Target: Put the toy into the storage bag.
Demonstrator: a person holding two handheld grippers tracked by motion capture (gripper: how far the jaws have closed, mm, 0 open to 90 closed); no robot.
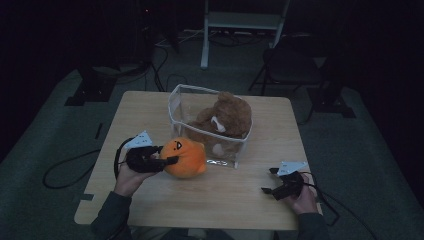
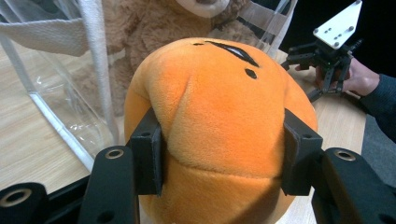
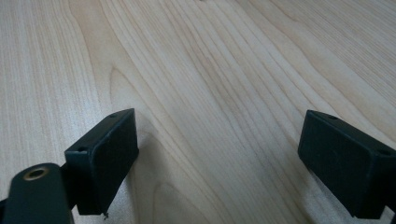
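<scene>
An orange pumpkin plush (image 1: 185,157) with a black face sits at the front left corner of a clear bag (image 1: 175,107). My left gripper (image 1: 170,160) is shut on the pumpkin plush (image 2: 219,121), and both pads (image 2: 147,154) dent its sides. A brown teddy bear (image 1: 225,120) lies inside the clear bag, and the teddy bear (image 2: 140,28) rises behind the pumpkin in the left gripper view. My right gripper (image 1: 268,181) stands open low over the bare wooden table (image 3: 210,70) at the front right, with nothing between its pads (image 3: 105,154).
The wooden table (image 1: 150,107) has bare room on its left side and along its front edge. Behind it on the dark floor stand a white frame (image 1: 240,22), a folding stand (image 1: 285,65) and loose cables (image 1: 65,172).
</scene>
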